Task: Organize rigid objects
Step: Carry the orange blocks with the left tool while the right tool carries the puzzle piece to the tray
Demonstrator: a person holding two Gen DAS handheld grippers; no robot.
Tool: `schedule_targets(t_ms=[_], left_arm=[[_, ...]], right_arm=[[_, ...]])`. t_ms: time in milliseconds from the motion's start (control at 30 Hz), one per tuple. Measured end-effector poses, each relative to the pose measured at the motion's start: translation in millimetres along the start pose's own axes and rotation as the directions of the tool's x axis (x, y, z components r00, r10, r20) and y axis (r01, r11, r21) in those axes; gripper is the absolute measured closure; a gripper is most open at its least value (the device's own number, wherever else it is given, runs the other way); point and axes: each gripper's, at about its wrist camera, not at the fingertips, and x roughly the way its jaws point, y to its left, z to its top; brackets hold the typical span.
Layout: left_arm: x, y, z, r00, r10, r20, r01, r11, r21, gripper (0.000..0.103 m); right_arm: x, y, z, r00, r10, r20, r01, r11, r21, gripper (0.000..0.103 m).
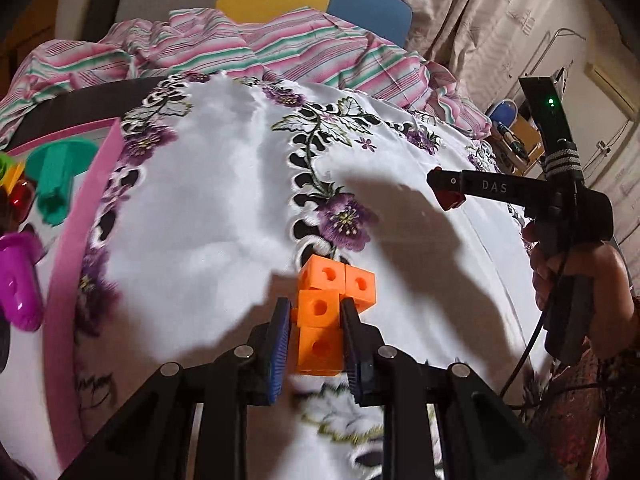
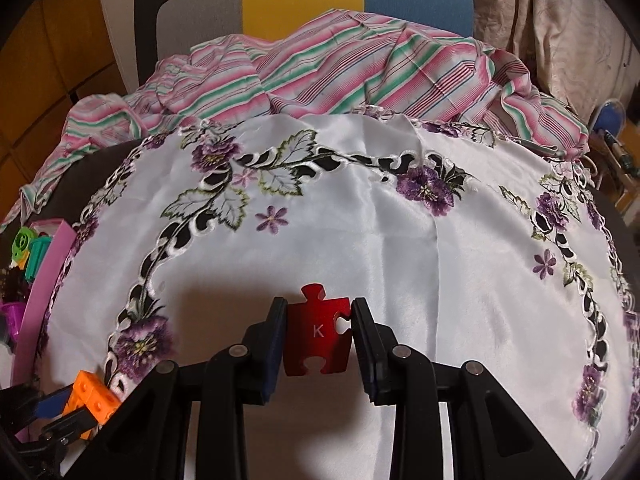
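Left wrist view: left gripper (image 1: 316,332) clamped on a cluster of orange linking cubes (image 1: 325,312), pads pressing both sides, held above the white embroidered tablecloth (image 1: 208,216). Pink tray (image 1: 86,216) at the left edge holds a teal plastic piece (image 1: 56,176) and a magenta piece (image 1: 20,280). Right gripper (image 1: 450,192) seen at right, held by a hand (image 1: 576,276), a red piece at its tip.

Right wrist view: right gripper (image 2: 319,338) closed on a red jigsaw piece (image 2: 319,338) marked K, fingers touching its left and right edges, above the tablecloth (image 2: 360,216). Orange cubes (image 2: 93,400) in the left gripper (image 2: 60,412) at lower left, just beside the pink tray (image 2: 44,280). Striped cloth (image 2: 320,76) bunched behind, chair beyond.
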Motion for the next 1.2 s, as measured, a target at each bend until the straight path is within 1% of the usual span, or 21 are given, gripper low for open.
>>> schedule_targets(t_ms=[67,167,267,400,500,633,800,900,1000,1200], left_arm=[[-7,5,-4,1.0,-0.013,0.01,0.013,1.0,-0.011,0.079],[-14,12,-8,1.0,-0.022,0.019,0.023,0.999,-0.028,0.079],[-21,16,-12,0.999,-0.028,0.03,0.029,0.999,-0.034,0.079],[-35,19,-17,0.998,-0.04,0.049,0.042,0.999,-0.029,0.079],[-45,23,-21,0.997,-0.051,0.064,0.053,0.998,-0.036,0.079],[-60,29,-27,0.995,-0.062,0.084,0.066,0.997,-0.045,0.079],[-84,37,-37,0.991,-0.067,0.119,0.073,0.996,-0.048,0.079],[-97,44,-44,0.988,-0.052,0.143,0.06,0.997,-0.05,0.079],[-109,58,-49,0.986,-0.037,0.165,0.05,0.996,-0.076,0.079],[-130,93,-59,0.979,0.008,0.204,0.023,0.989,-0.148,0.079]], right_arm=[[-4,9,-3,1.0,0.022,-0.017,-0.022,1.0,0.012,0.07],[-10,21,-9,0.995,0.097,-0.04,-0.094,0.993,0.065,0.07],[-13,39,-17,0.99,0.128,-0.049,-0.123,0.988,0.097,0.07],[-17,66,-27,0.989,0.139,-0.055,-0.134,0.987,0.088,0.07],[-22,80,-31,0.99,0.136,-0.041,-0.133,0.988,0.073,0.07],[-24,89,-34,0.989,0.145,-0.025,-0.143,0.989,0.048,0.07],[-24,98,-39,0.993,0.119,-0.017,-0.12,0.993,-0.018,0.07],[-22,102,-42,0.992,0.123,-0.031,-0.124,0.992,-0.021,0.07],[-24,109,-46,0.99,0.139,-0.035,-0.14,0.99,-0.022,0.07],[-35,121,-51,0.982,0.189,-0.007,-0.189,0.982,-0.026,0.07]])
